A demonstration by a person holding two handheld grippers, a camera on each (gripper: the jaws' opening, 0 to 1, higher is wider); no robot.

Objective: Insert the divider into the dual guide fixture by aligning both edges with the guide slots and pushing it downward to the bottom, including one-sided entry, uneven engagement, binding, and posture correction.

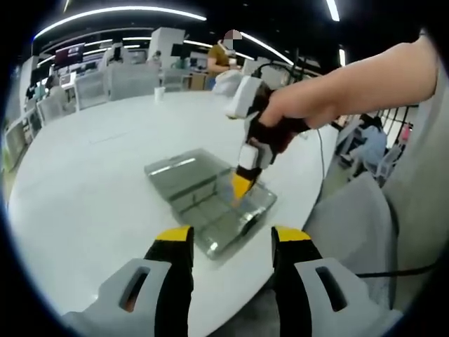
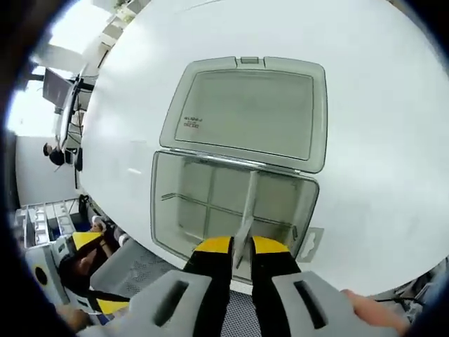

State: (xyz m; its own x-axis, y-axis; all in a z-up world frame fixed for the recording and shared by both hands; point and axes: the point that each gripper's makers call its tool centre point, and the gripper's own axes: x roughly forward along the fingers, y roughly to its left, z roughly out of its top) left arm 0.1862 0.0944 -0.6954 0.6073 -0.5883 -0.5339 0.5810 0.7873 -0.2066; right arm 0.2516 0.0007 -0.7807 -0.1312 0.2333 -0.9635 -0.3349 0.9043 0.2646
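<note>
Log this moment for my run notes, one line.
right gripper: shut on divider | divider: in open box | left gripper: open

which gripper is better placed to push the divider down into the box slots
Right. The right gripper is shut on the divider, already over the open box. The left gripper is open, back at the table edge.

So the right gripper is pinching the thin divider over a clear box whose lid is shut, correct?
Not quite: the lid is open, folded flat back on the table. The right gripper view shows the right gripper pinching the divider over the open box.
</note>
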